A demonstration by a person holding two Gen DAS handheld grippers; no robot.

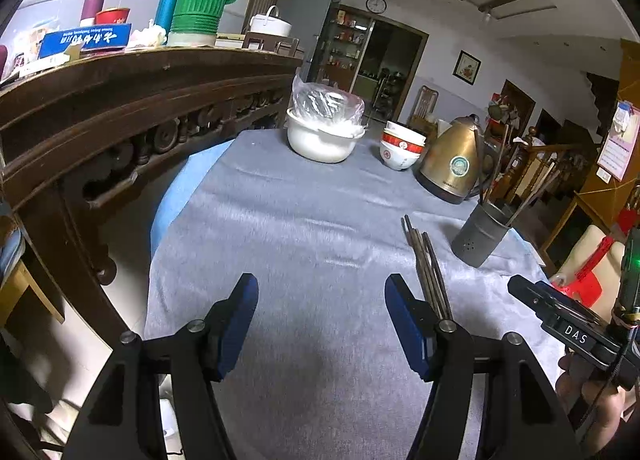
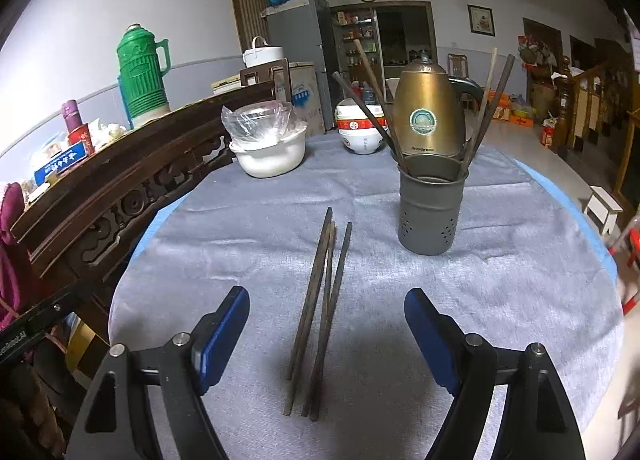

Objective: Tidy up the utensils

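Right gripper (image 2: 326,334): jaws wide apart, blue pads facing each other, nothing clamped. It hangs over the near edge of the table (image 2: 500,300), which carries a grey cloth.

Chopsticks (image 2: 320,312): a loose bundle of dark sticks flat on the cloth, near edge, lying near-to-far. In the right wrist view they sit between the two open fingers, touching neither pad. Near ends fan slightly; far ends converge. Count uncertain, about four.

Left gripper (image 1: 322,324): jaws also apart, empty, over bare cloth. In the left wrist view the chopsticks (image 1: 428,268) lie just beyond its right-hand finger, partly hidden behind it; contact cannot be told. The right gripper body, marked "DAS", shows at that view's right edge with part of a hand (image 1: 592,400) under it.

Holder (image 2: 430,206): grey metal cylinder with small holes low in its wall, upright, mid-table toward the right edge, beyond the loose sticks and apart from them. Several chopsticks already stand in it, leaning outward to both sides.

Kettle (image 2: 428,112): brass-coloured, round label, behind the holder near the far edge.

Bowls (image 2: 360,132): stacked, white with red band, left of the kettle at the far edge.

Basin (image 2: 272,158): white, far left corner, clear plastic bag with a bowl inside resting in it.

Sideboard (image 2: 120,188): dark carved wood along the table's left edge, a green flask (image 2: 142,78) on top.
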